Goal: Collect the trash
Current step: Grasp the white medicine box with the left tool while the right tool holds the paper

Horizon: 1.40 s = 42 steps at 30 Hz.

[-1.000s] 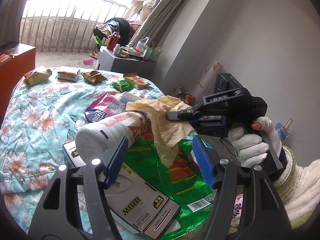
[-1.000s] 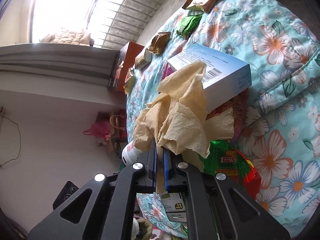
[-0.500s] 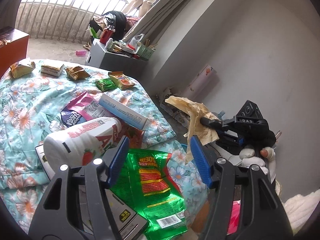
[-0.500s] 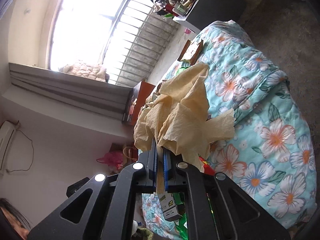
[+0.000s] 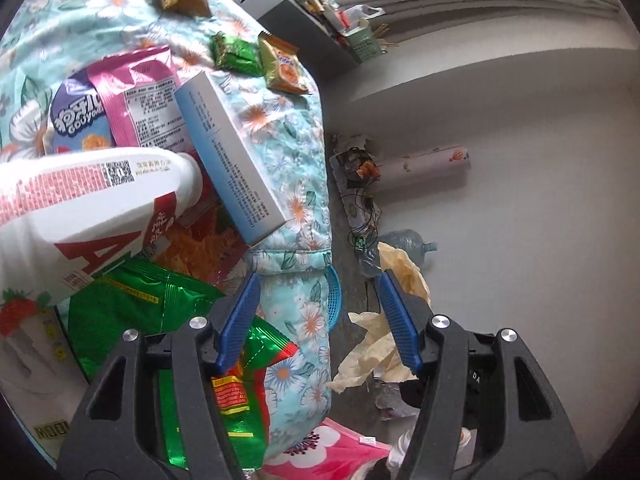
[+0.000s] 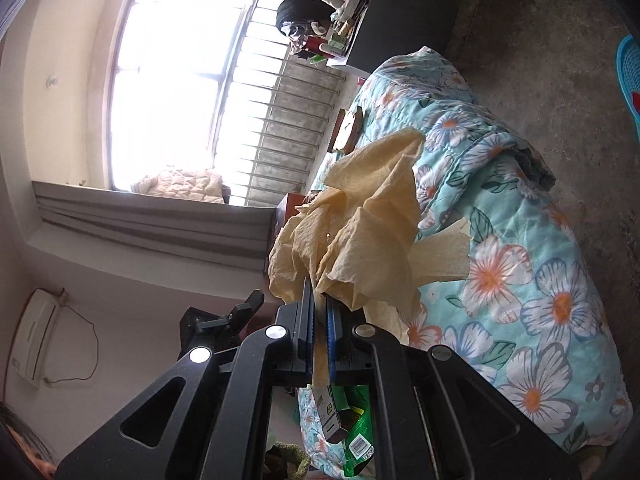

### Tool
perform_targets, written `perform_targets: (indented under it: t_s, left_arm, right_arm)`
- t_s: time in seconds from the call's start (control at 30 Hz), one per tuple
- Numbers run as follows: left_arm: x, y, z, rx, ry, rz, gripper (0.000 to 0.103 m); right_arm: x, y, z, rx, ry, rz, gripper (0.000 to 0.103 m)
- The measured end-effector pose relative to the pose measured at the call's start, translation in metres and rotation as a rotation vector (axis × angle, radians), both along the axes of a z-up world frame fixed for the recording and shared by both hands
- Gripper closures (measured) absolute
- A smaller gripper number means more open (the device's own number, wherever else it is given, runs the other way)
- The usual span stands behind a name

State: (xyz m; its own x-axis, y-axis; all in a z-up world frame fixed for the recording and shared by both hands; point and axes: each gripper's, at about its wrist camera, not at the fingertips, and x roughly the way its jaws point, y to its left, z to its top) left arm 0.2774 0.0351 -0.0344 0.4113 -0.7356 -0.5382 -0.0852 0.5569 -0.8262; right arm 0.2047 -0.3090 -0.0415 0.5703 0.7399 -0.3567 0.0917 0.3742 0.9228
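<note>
right gripper (image 6: 318, 312) clenched on tissue (image 6: 372, 232), off the bed (image 6: 520, 280) | left gripper (image 5: 318, 316) released, empty | wrappers (image 5: 236, 54), box (image 5: 228, 156), bottle (image 5: 80, 220) left to collect

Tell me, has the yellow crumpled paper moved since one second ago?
Yes. The yellow paper, clamped in the right tongs, has left the bed and now hangs beyond its edge, over the floor.

"A" on white bottle (image 5: 80, 220)

Floor (image 6: 560, 92) beside bed (image 6: 520, 280) open; basket (image 6: 630, 76) nr.
</note>
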Motion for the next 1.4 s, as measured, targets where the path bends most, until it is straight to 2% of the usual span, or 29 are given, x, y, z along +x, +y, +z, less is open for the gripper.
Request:
perform_targets:
  t_s: [0.23,0.33,0.57,0.73,0.97,1.1,1.13,1.2,1.23,1.4]
  left_arm:
    - [0.012,-0.017,-0.010,0.057,0.085,0.096,0.044]
    - [0.016,-0.024,-0.015,0.122,0.092,0.144,0.044]
    - [0.019,-0.035,-0.033,0.167,0.129,0.211,0.046]
    - [0.017,-0.034,-0.033,0.216,0.101,0.282,0.046]
    - [0.018,-0.035,-0.031,0.189,0.081,0.324,0.046]
    - [0.023,-0.035,-0.030,0.207,0.071,0.374,0.046]
    - [0.025,-0.036,-0.031,0.214,0.066,0.379,0.049]
    - [0.027,-0.038,-0.032,0.227,0.055,0.380,0.064]
    - [0.028,-0.039,-0.032,0.242,0.045,0.380,0.066]
    - [0.025,-0.042,-0.028,0.289,-0.010,0.369,0.067]
  right_arm:
    - [-0.009,-0.020,-0.005,0.035,-0.017,-0.019,0.097]
    - [-0.013,-0.021,-0.011,0.042,-0.017,-0.018,0.097]
    - [-0.019,-0.020,-0.032,0.084,0.012,-0.003,0.097]
    - [-0.022,-0.019,-0.039,0.084,0.020,0.008,0.097]
    - [-0.024,-0.025,-0.046,0.094,0.033,0.006,0.097]
    - [-0.027,-0.029,-0.046,0.093,0.034,-0.003,0.097]
    - [-0.027,-0.030,-0.046,0.093,0.034,-0.006,0.097]
    - [-0.028,-0.032,-0.047,0.090,0.035,-0.010,0.097]
    - [-0.029,-0.032,-0.047,0.088,0.037,-0.012,0.097]
    - [-0.032,-0.036,-0.046,0.074,0.045,-0.024,0.097]
